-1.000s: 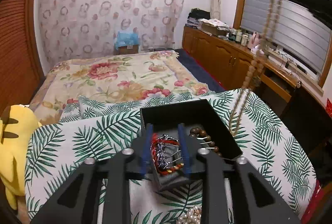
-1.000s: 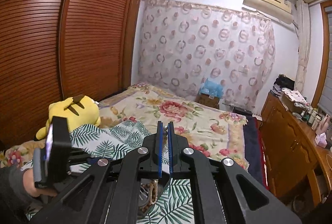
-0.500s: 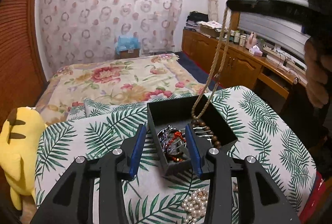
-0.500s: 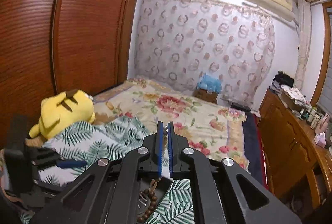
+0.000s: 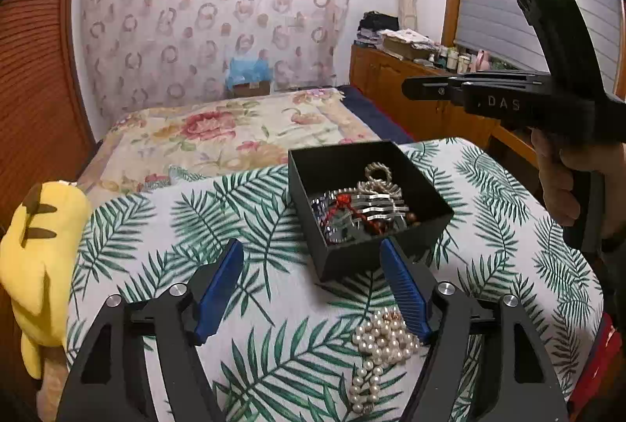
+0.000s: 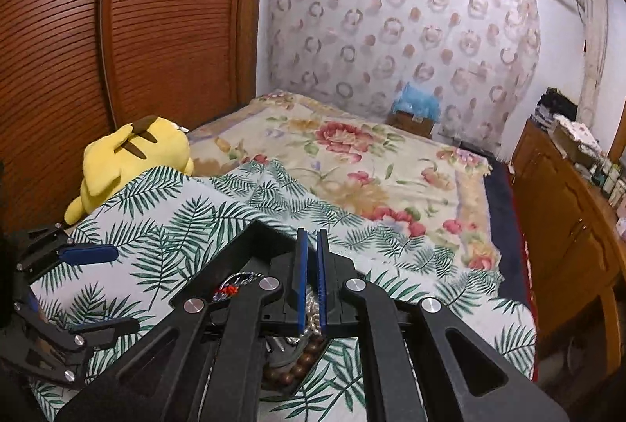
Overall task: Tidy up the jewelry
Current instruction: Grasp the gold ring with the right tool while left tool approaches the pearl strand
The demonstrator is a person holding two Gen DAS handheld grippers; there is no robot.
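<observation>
One black box [image 5: 367, 202] mid-frame holds tangled jewelry; one pearl necklace [image 5: 381, 347] lies lower right. Left tool [image 5: 313, 289] spread wide; right tool [image 6: 312, 289] clenched, apparently on nothing.

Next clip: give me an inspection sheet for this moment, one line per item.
Surface: palm-leaf cloth.
Job's things: open black box holds mixed jewelry; pearl necklace lies on the cloth outside it.
Clutter: yellow plush toy at the cloth's edge.
Tongs: left tongs open, empty; right tongs nearly shut above the box, hold unclear.
Cables: nothing seen.
Surroundings: floral bed, wooden cabinets.
</observation>
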